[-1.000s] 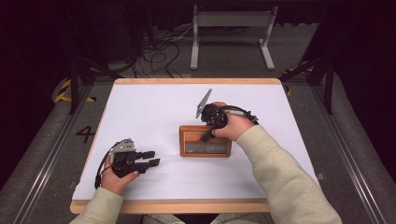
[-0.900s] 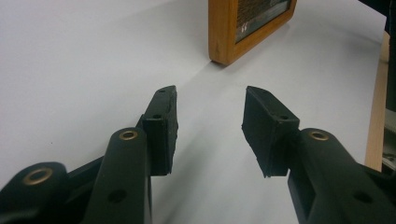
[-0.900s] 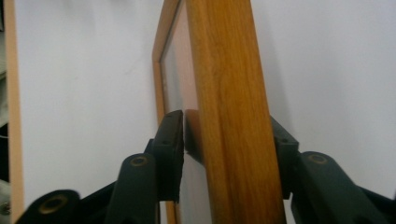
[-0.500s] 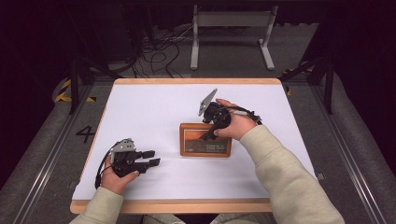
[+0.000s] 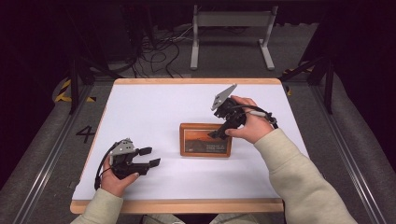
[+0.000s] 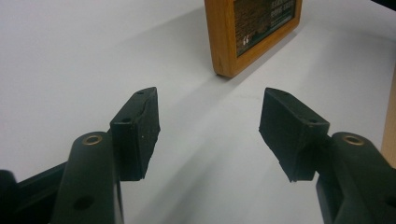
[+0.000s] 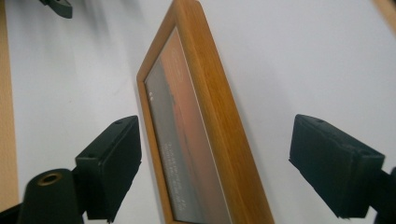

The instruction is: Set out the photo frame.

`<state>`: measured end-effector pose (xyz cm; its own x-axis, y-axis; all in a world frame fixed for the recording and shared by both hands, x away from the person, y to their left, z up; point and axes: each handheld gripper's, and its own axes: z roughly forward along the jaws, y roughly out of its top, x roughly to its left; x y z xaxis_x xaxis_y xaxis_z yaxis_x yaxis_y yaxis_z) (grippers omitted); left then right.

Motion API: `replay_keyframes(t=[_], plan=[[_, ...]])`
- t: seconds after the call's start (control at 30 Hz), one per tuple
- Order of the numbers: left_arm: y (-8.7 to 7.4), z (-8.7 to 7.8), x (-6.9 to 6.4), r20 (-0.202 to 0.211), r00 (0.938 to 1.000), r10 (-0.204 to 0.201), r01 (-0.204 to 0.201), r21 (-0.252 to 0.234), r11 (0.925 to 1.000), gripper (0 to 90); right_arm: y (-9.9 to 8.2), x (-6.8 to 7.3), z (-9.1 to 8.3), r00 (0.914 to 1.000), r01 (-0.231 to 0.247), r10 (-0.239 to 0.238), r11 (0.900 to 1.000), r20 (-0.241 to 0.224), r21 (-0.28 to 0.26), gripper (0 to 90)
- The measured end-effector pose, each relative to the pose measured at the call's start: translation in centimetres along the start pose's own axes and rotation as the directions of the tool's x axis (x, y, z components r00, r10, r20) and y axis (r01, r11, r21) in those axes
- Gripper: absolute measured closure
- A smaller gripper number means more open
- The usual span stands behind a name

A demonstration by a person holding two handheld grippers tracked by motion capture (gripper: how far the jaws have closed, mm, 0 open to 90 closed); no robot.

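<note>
Lower left of the high view, nearest the person: left gripper rests low on the white desk, fingers spread wide with nothing between them; they have just been opening. Its own view looks along the bare desk toward one corner of the wooden picture frame, which sits at the top of that picture, well apart from the fingers and cut off by the upper edge.

Centre of the high view, a bit farther: the picture frame lies flat on the desk, long axis running left to right across the picture. Right gripper is over the frame's right end, fingers pointing down and left at it. In the right gripper view the frame runs up between the two fingers, with clear gaps on both sides; no pad presses on it. Those fingers have also just been opening, so the frame is released, not gripped.

Right hand is far nearer the frame than the left. Any next grasp looks to hinge on the right fingers straddling the frame's short width.

Hard to make out: print text and image, blurred. Frame's near end is cut off at the bottom of the right gripper view.
</note>
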<state>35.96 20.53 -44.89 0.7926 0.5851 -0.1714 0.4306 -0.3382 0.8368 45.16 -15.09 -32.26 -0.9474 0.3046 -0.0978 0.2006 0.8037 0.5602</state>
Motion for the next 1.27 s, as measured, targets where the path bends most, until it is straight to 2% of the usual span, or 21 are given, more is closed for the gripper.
replay_keyframes(t=[0.17,0.27,0.37,0.47,0.57,0.6,0.63,0.77,0.8,0.83,0.93,0.97,1.03,1.07,1.13,1.27], plan=[[-0.1,-0.2,0.0,-0.008,1.0000,0.003,-0.003,0.010,0.9999,37.1,-1.3,0.5,-2.1,0.9994,-0.017,0.018,0.9996,0.030,-0.021,11.4],[-0.2,-0.6,0.1,-0.021,0.9998,-0.004,0.004,0.000,1.0000,35.5,-3.3,0.8,-3.8,0.9954,-0.065,0.069,0.9961,0.067,-0.059,8.7],[-0.3,-0.8,0.1,-0.025,0.9996,-0.011,0.011,-0.005,0.9999,34.8,-4.6,1.0,-4.4,0.9913,-0.099,0.106,0.9914,0.078,-0.085,8.7],[-0.4,-1.2,0.2,-0.036,0.9992,-0.015,0.015,-0.014,0.9998,34.4,-7.8,1.6,-5.0,0.9773,-0.165,0.181,0.9767,0.110,-0.137,8.7],[-0.4,-1.4,0.3,-0.038,0.9991,-0.022,0.021,-0.021,0.9996,34.5,-10.6,2.3,-5.1,0.9597,-0.218,0.243,0.9611,0.141,-0.169,8.8],[-0.4,-1.4,0.2,-0.039,0.9987,-0.033,0.032,-0.022,0.9993,34.5,-11.5,2.5,-5.1,0.9536,-0.232,0.261,0.9552,0.151,-0.184,8.8],[-0.4,-1.4,0.3,-0.048,0.9986,-0.022,0.021,-0.026,0.9995,34.5,-12.4,2.7,-5.0,0.9464,-0.250,0.283,0.9471,0.156,-0.201,8.8],[-0.3,-1.3,0.3,-0.059,0.9980,-0.022,0.020,-0.029,0.9994,34.5,-15.9,3.4,-4.7,0.9086,-0.327,0.382,0.9026,0.169,-0.280,7.6],[-0.3,-1.3,0.3,-0.064,0.9978,-0.020,0.018,-0.031,0.9993,34.5,-16.7,3.5,-4.7,0.8975,-0.339,0.403,0.8898,0.179,-0.306,6.5],[-0.3,-1.3,0.4,-0.067,0.9976,-0.018,0.016,-0.032,0.9993,34.4,-17.7,3.7,-4.6,0.8820,-0.354,0.432,0.8711,0.188,-0.340,5.0],[-0.4,-1.2,0.5,-0.080,0.9966,-0.020,0.017,-0.040,0.9991,34.4,-19.7,4.0,-3.9,0.8515,-0.387,0.486,0.8349,0.196,-0.392,4.8],[-0.4,-1.2,0.6,-0.086,0.9961,-0.021,0.018,-0.044,0.9989,34.3,-20.3,4.1,-3.5,0.8453,-0.401,0.497,0.8321,0.196,-0.384,4.8],[-0.4,-1.2,0.6,-0.088,0.9958,-0.026,0.022,-0.045,0.9987,33.9,-21.3,4.0,-2.8,0.8437,-0.416,0.496,0.8450,0.204,-0.337,4.9],[-0.4,-1.2,0.6,-0.093,0.9954,-0.022,0.018,-0.047,0.9988,33.7,-21.7,4.0,-2.7,0.8374,-0.419,0.503,0.8427,0.214,-0.338,4.5],[-0.4,-1.1,0.7,-0.102,0.9945,-0.024,0.019,-0.048,0.9986,32.7,-22.1,3.9,-2.5,0.8312,-0.426,0.510,0.8406,0.222,-0.334,4.1],[-0.4,-0.9,0.8,-0.131,0.9910,-0.027,0.021,-0.045,0.9988,28.7,-22.1,4.0,-2.3,0.8364,-0.411,0.501,0.8416,0.222,-0.351,4.0]])
